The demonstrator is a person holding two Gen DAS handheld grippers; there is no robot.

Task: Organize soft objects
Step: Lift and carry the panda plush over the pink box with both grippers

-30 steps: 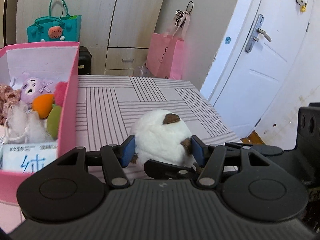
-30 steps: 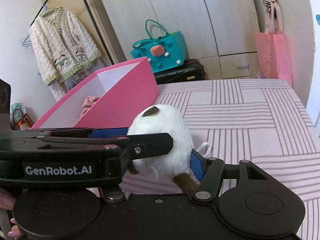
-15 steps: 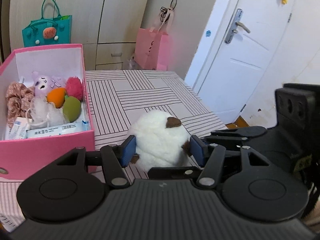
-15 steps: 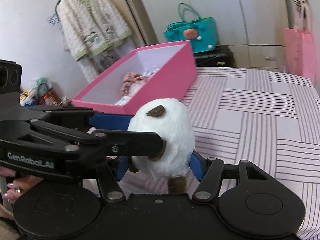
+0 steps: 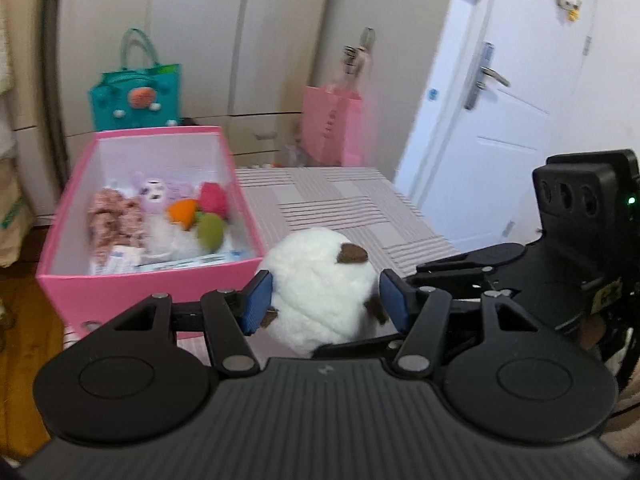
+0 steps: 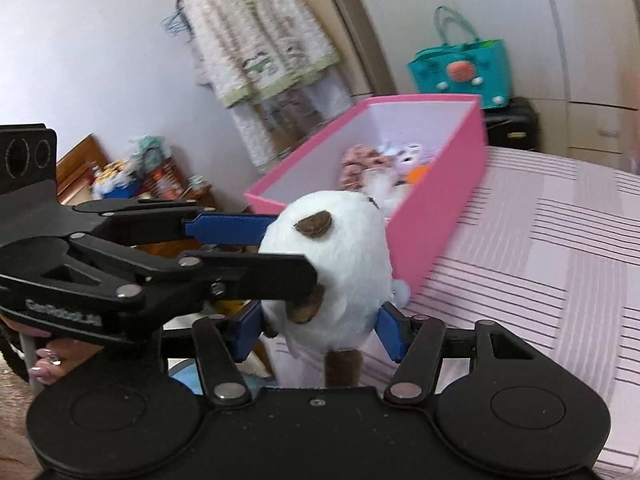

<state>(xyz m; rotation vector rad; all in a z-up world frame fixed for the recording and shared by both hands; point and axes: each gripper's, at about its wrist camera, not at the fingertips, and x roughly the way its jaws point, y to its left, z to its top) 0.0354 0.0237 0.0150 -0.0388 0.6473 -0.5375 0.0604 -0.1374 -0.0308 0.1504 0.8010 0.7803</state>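
A white fluffy plush toy with brown ears hangs in the air, held from two sides. My left gripper is shut on it, blue pads pressing its flanks. My right gripper is shut on its lower part; the toy fills the gap between the pads. The left gripper's black fingers cross in from the left in the right wrist view. The pink box stands just left of the toy, with several small soft toys inside.
The striped pink cloth covers the table right of the box. A teal bag and a pink bag stand by the cupboards behind. A white door is at the right. A cardigan hangs at the left.
Both grippers have lifted the plush toy off the table and carried it left toward the pink box. The box interior has come into fuller view.
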